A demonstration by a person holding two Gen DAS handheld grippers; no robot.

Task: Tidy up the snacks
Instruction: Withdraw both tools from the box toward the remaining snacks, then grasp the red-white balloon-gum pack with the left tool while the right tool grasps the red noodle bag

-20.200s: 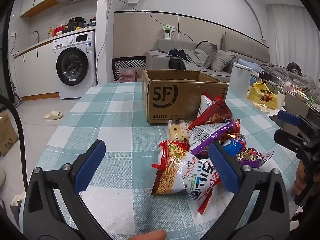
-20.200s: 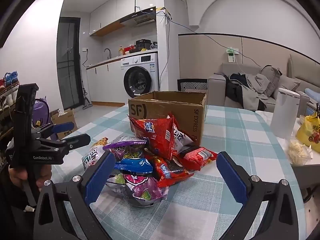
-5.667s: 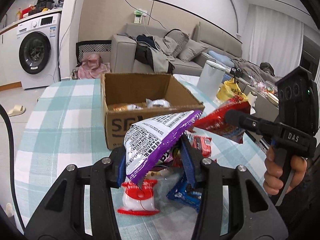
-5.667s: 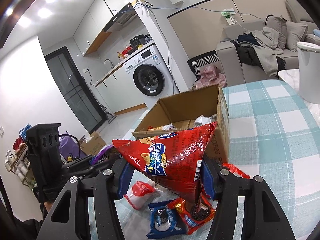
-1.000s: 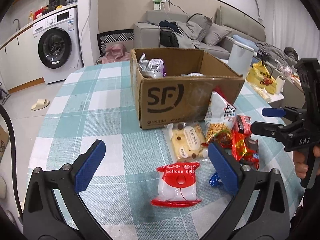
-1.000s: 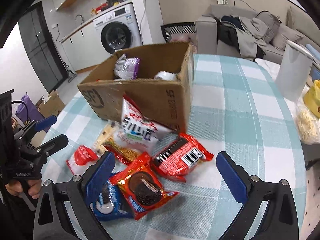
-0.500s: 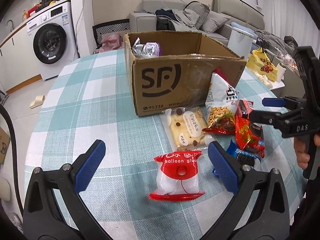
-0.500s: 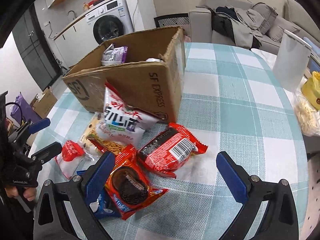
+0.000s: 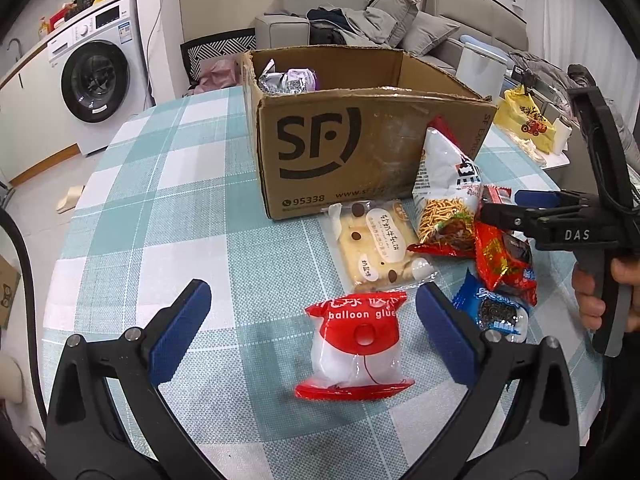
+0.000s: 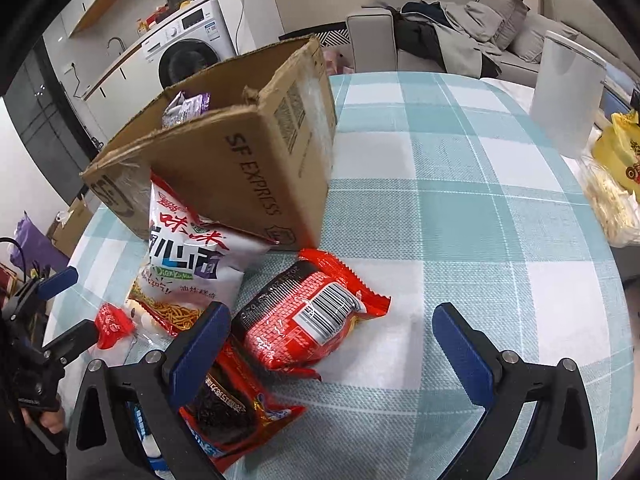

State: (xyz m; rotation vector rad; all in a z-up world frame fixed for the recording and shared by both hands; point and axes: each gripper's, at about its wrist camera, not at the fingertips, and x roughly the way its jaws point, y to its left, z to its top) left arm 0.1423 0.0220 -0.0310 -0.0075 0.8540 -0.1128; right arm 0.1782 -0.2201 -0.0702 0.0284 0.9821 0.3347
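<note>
On the checked tablecloth (image 9: 180,208) before the cardboard box (image 9: 360,152), both the left gripper (image 9: 312,336) and right gripper (image 10: 328,344) gape empty, each framing a packet, likely for boxing: balloon glue packet (image 9: 356,348), red barcode packet (image 10: 312,316).

I am working in a lived-in home: a washing machine (image 9: 96,76) under a kitchen counter (image 10: 120,56), a grey sofa (image 9: 360,20) heaped with clothes, and a dining table (image 9: 168,208) in checked cloth.
</note>
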